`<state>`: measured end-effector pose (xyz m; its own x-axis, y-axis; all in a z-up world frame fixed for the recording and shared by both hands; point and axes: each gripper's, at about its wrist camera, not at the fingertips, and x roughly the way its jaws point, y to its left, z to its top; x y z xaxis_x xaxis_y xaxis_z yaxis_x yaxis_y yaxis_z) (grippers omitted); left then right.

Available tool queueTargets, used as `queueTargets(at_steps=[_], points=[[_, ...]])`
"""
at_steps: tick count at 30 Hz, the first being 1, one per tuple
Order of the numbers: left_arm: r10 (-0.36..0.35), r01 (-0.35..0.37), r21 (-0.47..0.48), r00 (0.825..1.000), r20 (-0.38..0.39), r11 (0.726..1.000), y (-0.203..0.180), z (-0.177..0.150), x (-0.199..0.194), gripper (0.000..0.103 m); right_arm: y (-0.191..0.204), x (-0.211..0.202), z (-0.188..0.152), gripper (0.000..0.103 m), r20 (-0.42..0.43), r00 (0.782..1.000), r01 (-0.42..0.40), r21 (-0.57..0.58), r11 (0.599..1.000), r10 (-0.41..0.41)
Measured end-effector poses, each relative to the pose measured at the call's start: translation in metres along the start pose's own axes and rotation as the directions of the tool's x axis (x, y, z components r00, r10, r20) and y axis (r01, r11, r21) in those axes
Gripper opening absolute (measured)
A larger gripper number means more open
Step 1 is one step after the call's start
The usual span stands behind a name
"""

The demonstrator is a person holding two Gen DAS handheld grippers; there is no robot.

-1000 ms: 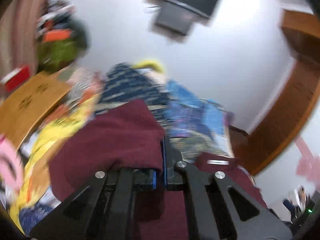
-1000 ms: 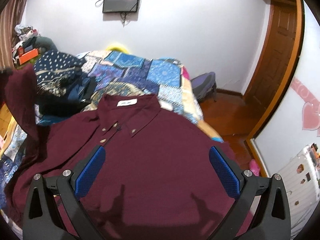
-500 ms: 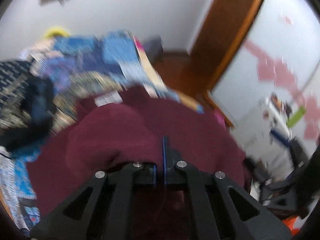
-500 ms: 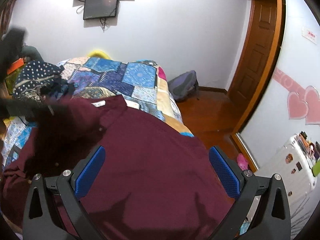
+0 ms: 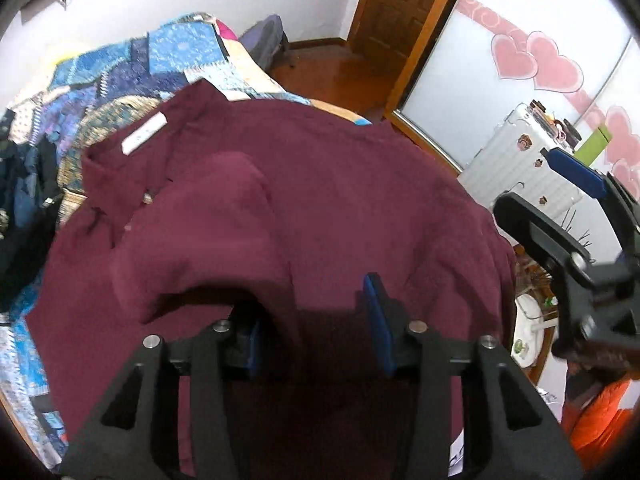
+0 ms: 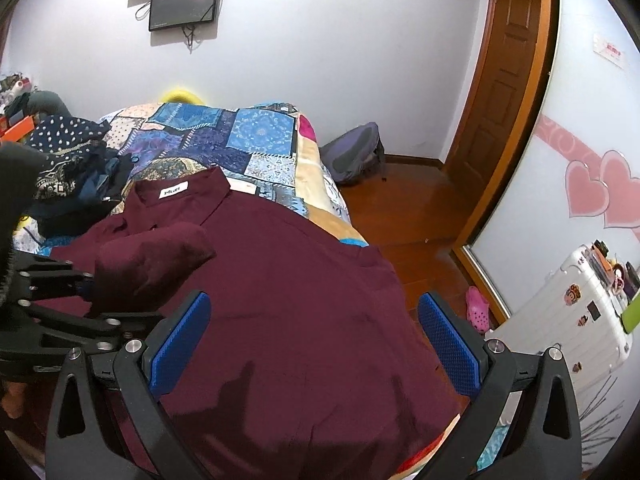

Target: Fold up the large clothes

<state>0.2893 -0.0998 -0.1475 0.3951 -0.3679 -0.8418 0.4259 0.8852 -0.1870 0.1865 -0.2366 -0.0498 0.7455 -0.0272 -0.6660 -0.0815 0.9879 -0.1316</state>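
Note:
A maroon button-up shirt (image 6: 312,288) lies spread on the bed, collar with a white label (image 6: 173,192) toward the far side. Its left sleeve (image 6: 156,256) is folded over the chest. It also shows in the left wrist view (image 5: 340,200), sleeve (image 5: 208,232) draped before the jaws. My left gripper (image 5: 316,332) stands open over the shirt, the sleeve end lying loose by its left pad. It appears in the right wrist view (image 6: 60,304) at the left. My right gripper (image 6: 316,344) is open and empty above the shirt's lower right part, and shows in the left wrist view (image 5: 580,232).
A patchwork quilt (image 6: 256,136) covers the bed. A pile of dark clothes (image 6: 72,172) lies at the left. A backpack (image 6: 352,156) sits on the wooden floor by the door (image 6: 500,92). A white suitcase (image 6: 576,304) stands at the right.
My left gripper carried the sleeve across the shirt to the right, then opened and released it on the chest. My right gripper stayed open and shifted slightly right.

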Motion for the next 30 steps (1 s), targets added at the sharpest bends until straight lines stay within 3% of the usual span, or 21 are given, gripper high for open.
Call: queueTargets(at_steps=[6, 10, 13, 19, 23, 26, 30], points=[[0.065, -0.064, -0.018, 0.99, 0.124, 0.998, 0.026, -0.008, -0.054, 0.057, 0.012, -0.004, 0.008, 0.103, 0.025, 1.0, -0.012, -0.038, 0.999, 0.012], [0.159, -0.149, -0.062, 0.964, 0.212, 0.987, 0.056, -0.014, -0.091, 0.066, 0.029, -0.001, 0.018, 0.103, 0.029, 0.998, -0.051, -0.073, 0.996, 0.054], [0.233, -0.207, -0.127, 0.941, 0.243, 0.97, 0.089, -0.021, -0.115, 0.067, 0.049, 0.001, 0.026, 0.103, 0.026, 0.995, -0.093, -0.119, 0.989, 0.097], [0.35, -0.281, -0.289, 0.91, 0.223, 0.915, 0.162, -0.046, -0.141, 0.067, 0.103, 0.011, 0.037, 0.103, -0.013, 0.984, -0.172, -0.279, 0.945, 0.175], [0.396, -0.321, -0.353, 0.903, 0.164, 0.879, 0.2, -0.069, -0.141, 0.067, 0.139, 0.032, 0.036, 0.103, -0.114, 0.97, -0.24, -0.379, 0.894, 0.213], [0.426, -0.36, -0.371, 0.898, 0.11, 0.856, 0.219, -0.085, -0.134, 0.067, 0.164, 0.059, 0.029, 0.103, -0.204, 0.967, -0.235, -0.475, 0.848, 0.153], [0.418, -0.357, -0.398, 0.906, 0.074, 0.845, 0.235, -0.103, -0.125, 0.067, 0.181, 0.089, 0.021, 0.101, -0.284, 0.956, -0.226, -0.544, 0.808, 0.076]])
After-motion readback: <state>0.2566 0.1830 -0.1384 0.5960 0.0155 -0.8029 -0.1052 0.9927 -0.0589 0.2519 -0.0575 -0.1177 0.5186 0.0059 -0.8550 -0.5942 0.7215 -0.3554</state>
